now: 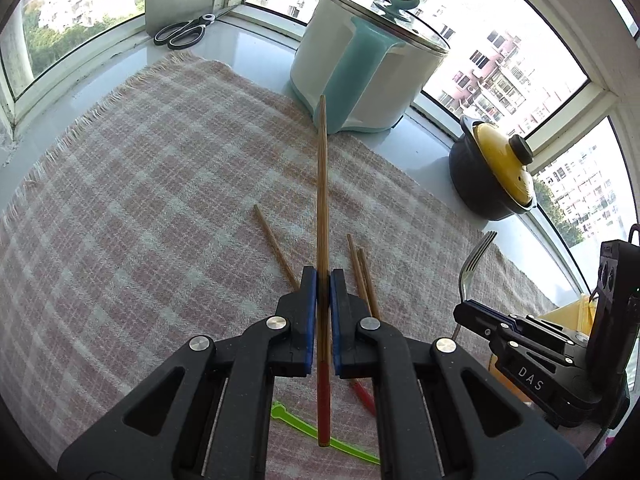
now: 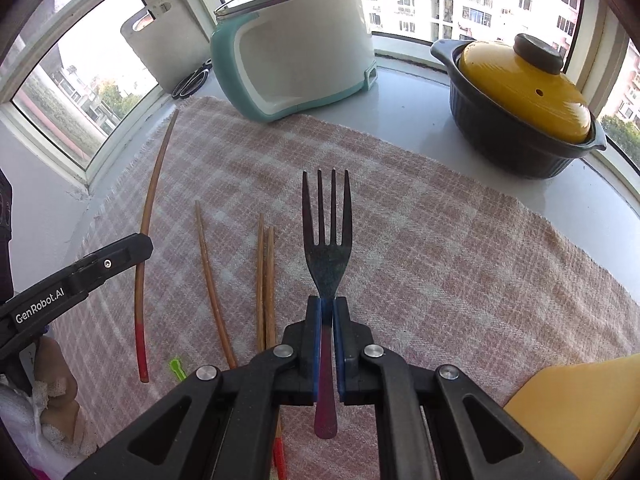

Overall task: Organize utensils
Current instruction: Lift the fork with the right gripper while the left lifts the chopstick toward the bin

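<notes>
Both tools lifted clear of the checked cloth on the counter, presumably so each utensil can be sorted by type. Left gripper clamped on a red-ended chopstick, pointing forward. Right gripper clamped on the fork handle, tines ahead. Three loose chopsticks lie on the cloth between them.

Pale window ledge under a checked pink cloth, white-teal cooker, yellow-lidded pot, scissors.
</notes>
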A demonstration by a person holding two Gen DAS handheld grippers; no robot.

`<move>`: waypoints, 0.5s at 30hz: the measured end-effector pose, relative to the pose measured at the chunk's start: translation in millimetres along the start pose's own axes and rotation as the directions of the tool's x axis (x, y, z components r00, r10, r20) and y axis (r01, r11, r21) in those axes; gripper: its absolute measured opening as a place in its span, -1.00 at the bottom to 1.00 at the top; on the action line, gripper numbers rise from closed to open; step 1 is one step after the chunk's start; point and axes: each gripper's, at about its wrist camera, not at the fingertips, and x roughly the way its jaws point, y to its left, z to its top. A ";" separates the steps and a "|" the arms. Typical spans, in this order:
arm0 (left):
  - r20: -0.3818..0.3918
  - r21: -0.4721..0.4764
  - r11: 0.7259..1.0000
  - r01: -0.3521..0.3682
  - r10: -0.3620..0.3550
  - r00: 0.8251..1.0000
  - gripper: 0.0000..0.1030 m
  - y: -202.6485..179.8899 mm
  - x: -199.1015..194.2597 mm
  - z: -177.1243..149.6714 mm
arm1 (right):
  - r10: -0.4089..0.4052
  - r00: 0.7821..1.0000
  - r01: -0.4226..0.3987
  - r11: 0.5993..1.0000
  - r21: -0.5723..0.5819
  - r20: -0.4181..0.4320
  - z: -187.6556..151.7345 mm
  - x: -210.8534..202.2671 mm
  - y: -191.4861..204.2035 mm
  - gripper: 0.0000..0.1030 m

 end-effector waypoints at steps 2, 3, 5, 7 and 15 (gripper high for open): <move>0.006 0.024 1.000 0.013 -0.013 1.000 -0.92 -4.1 -3.9 -1.0 | -0.003 1.000 0.003 1.000 0.012 0.022 -1.1 -6.5 2.3 -0.94; 0.006 0.034 0.999 0.023 -0.023 1.000 -0.92 -6.1 -5.7 -1.0 | -0.005 0.999 0.005 1.000 0.017 0.031 -0.8 -8.9 4.6 -0.94; 0.009 0.046 0.998 0.042 -0.043 0.999 -0.92 -9.6 -10.1 -0.9 | -0.002 0.999 0.001 1.000 0.029 0.048 -2.8 -16.1 6.7 -0.94; 0.013 0.059 0.996 0.060 -0.061 0.998 -0.92 -12.3 -14.7 -0.8 | -0.016 0.997 0.014 0.999 0.031 0.069 -3.9 -22.4 9.9 -0.94; 0.041 0.111 0.990 0.090 -0.095 0.995 -0.92 -17.9 -37.2 -0.1 | -0.044 0.991 0.034 0.996 0.077 0.123 -9.0 -38.4 14.7 -0.94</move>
